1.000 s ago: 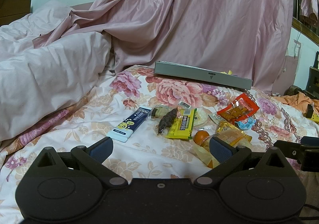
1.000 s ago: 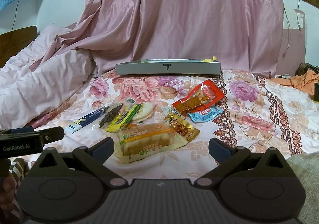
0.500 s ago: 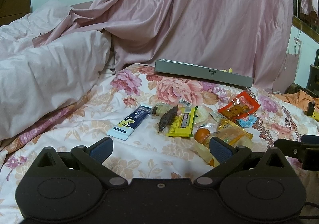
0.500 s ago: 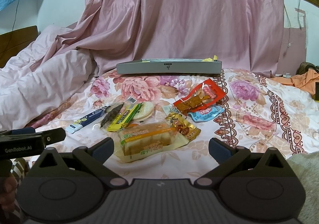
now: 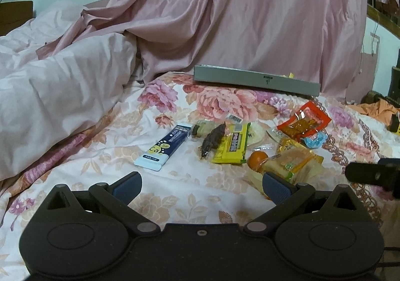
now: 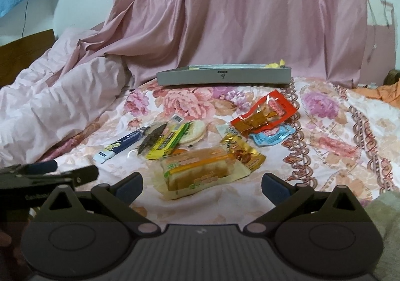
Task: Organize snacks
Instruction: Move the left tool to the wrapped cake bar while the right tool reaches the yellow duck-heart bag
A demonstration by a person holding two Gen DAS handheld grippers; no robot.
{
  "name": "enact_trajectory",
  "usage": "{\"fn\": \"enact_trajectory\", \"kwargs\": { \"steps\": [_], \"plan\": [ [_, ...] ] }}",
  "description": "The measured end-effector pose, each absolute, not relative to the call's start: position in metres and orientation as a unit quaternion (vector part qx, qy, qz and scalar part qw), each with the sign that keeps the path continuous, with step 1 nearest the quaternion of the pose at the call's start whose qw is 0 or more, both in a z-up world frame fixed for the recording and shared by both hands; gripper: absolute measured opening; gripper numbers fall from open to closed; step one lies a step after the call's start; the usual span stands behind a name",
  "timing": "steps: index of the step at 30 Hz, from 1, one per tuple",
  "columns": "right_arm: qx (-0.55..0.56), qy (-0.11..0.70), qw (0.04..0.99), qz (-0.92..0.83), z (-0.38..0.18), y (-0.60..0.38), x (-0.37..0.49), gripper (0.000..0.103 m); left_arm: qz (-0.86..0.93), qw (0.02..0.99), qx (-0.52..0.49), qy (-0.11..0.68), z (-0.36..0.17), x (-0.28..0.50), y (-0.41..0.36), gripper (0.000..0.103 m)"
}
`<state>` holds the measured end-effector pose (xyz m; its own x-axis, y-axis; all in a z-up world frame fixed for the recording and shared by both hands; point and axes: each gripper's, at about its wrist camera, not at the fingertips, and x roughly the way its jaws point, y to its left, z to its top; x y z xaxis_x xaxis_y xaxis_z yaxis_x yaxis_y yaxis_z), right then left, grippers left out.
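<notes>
- L gripper [image 5: 201, 184]: fingers wide apart, nothing held, above bedsheet [image 5: 105, 153].
- R gripper [image 6: 202, 184]: wide apart too, empty, bread pack [image 6: 197, 169] just ahead.
- Snacks piled mid-bed (tube [image 5: 163, 147] leftmost); grey tray [image 6: 223, 75] behind.

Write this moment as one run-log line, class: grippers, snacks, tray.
left gripper: open, empty | right gripper: open, facing bread pack | snacks: loose on floral bedspread | grey tray: behind them
</notes>
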<state>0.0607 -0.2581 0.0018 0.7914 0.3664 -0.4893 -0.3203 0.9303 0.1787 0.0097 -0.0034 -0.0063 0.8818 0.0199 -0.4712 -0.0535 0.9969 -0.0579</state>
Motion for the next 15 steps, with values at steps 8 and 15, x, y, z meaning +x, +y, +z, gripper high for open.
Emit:
{"fn": "enact_trajectory", "kwargs": {
  "steps": [8,15],
  "plan": [
    [0.085,0.303,0.923,0.222,0.003,-0.264,0.089,0.103,0.014,0.964,-0.03,0.264,-0.012,0.026,-0.005,0.102],
    [0.037,0.331,0.906,0.263,-0.005,-0.253,0.12,0.103,0.019,0.959,-0.051,0.277,-0.01,0.045,0.004,0.102]
  ]
}}
